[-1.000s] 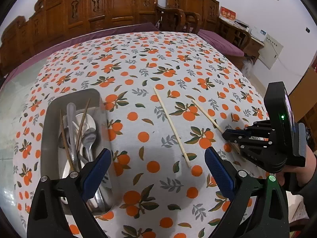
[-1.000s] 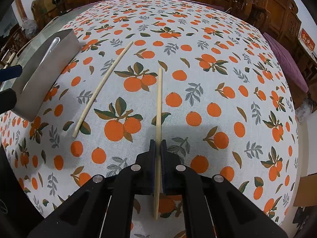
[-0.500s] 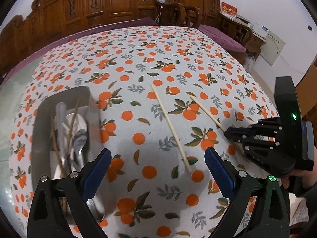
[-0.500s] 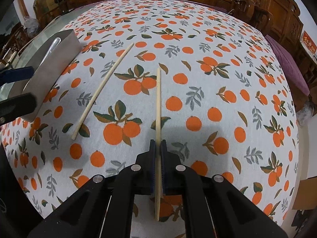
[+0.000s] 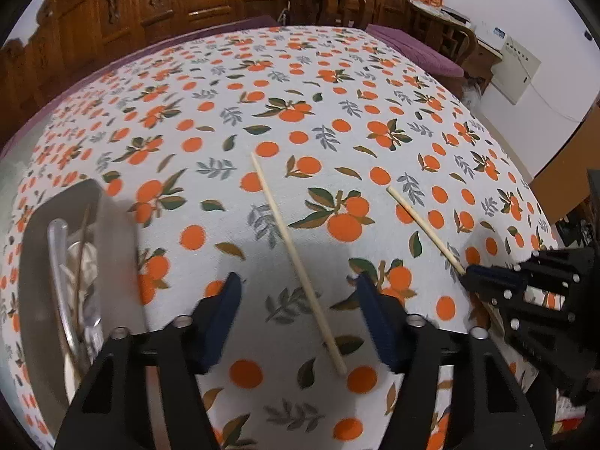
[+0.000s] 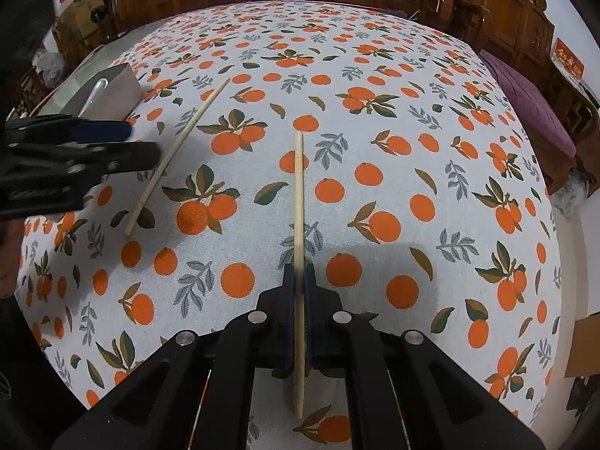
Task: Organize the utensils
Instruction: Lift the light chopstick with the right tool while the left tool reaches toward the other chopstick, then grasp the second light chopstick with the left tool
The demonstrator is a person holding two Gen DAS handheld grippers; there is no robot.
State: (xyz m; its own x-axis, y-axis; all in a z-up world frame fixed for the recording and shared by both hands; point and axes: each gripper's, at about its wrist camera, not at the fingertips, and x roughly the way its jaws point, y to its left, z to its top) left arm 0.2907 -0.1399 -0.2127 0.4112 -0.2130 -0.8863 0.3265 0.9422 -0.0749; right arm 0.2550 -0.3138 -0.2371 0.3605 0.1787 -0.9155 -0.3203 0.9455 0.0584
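Note:
A pale chopstick (image 5: 296, 262) lies loose on the orange-print tablecloth, its near part between the blue pads of my left gripper (image 5: 300, 307). The jaws are closing and the pads stand clear of it on both sides. In the right wrist view this gripper (image 6: 138, 144) hovers over that chopstick (image 6: 180, 150). My right gripper (image 6: 299, 277) is shut on a second chopstick (image 6: 298, 195), whose far end rests on the cloth. The left wrist view shows it (image 5: 483, 281) at the right, gripping that stick (image 5: 420, 221).
A metal tray (image 5: 33, 232) with spoons and dark chopsticks sits at the left, also seen as a metal tray (image 6: 120, 82) in the right wrist view. Carved wooden chairs (image 5: 210, 0) line the far side. The table edge drops off at the right.
My left gripper has moved right and down until it straddles the loose chopstick, and its jaws have narrowed. The tray has slid to the left edge of its view. The right gripper keeps its hold.

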